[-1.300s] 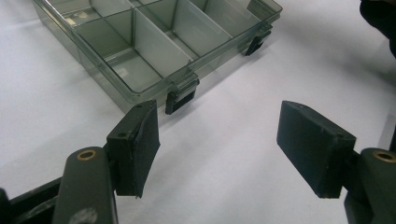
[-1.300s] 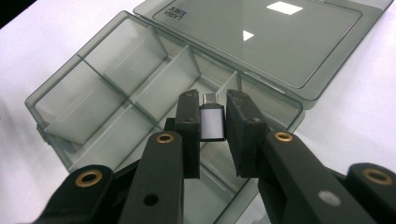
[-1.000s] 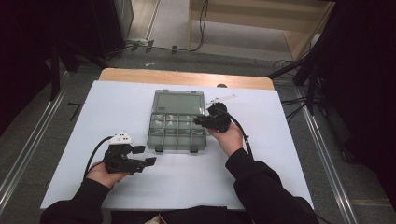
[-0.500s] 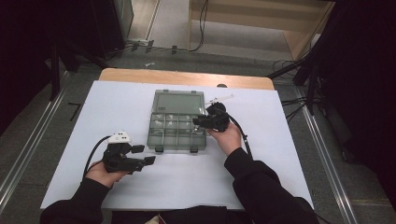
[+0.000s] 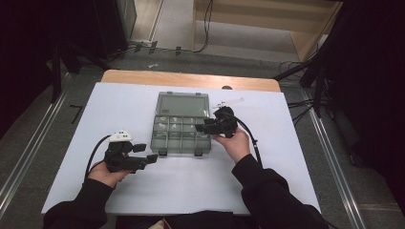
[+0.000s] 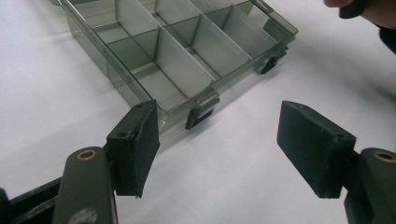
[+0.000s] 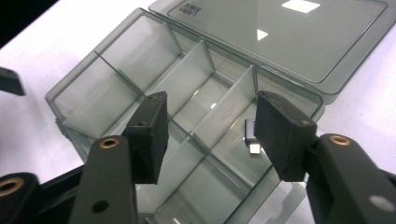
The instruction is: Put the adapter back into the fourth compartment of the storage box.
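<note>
Faintly, a small label (image 7: 188, 10) shows on the open lid (image 7: 299, 37), unreadable. Compartment box (image 5: 180, 133) sits mid white sheet (image 5: 296, 157) over wooden table (image 5: 143, 77); a small adapter (image 7: 251, 136) lies inside one compartment. Right gripper (image 7: 210, 135) just opened, spread above it, nothing pinched. Left gripper (image 6: 217, 140) spread, empty, near the box's front latch (image 6: 198, 116). Dark room, floor cables (image 5: 205, 28).

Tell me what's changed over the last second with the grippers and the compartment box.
The right gripper, over the open compartment box, has just been opening its jaws; nothing sits between them now, and a small metal adapter lies in a compartment below. The hand itself barely shifted. The left gripper stayed put on the white table, jaws open and empty. The box and its lid kept their place.
</note>
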`<act>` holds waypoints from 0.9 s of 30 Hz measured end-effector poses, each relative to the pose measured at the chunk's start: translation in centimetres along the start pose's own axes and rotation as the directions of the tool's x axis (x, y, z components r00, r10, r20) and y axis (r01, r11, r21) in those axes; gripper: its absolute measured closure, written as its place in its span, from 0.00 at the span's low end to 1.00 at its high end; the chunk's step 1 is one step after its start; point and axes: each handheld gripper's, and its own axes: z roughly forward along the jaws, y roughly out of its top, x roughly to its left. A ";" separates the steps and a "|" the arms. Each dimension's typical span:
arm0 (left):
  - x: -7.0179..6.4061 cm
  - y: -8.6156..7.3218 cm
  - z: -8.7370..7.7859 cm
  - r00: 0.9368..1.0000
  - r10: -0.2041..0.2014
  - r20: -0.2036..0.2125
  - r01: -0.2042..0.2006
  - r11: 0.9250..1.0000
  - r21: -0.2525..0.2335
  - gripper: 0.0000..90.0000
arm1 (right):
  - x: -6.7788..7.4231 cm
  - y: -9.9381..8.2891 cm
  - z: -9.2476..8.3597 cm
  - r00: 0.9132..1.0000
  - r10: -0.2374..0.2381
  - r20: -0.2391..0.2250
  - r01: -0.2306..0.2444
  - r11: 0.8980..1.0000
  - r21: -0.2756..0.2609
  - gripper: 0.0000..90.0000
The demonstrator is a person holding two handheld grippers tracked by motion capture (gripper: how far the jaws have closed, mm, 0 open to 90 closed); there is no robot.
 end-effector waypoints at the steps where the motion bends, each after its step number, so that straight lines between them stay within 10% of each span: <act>1: 0.1 0.1 0.0 1.000 0.003 -0.002 -0.003 1.000 0.004 0.33 | 0.1 -0.1 -0.2 1.000 -0.002 -0.002 0.002 1.000 -0.005 0.47; 27: 1.1 2.1 1.7 0.999 -0.019 -0.027 0.018 1.000 -0.019 0.33 | -0.1 -2.3 -2.5 1.000 0.011 0.009 -0.011 1.000 -0.012 0.43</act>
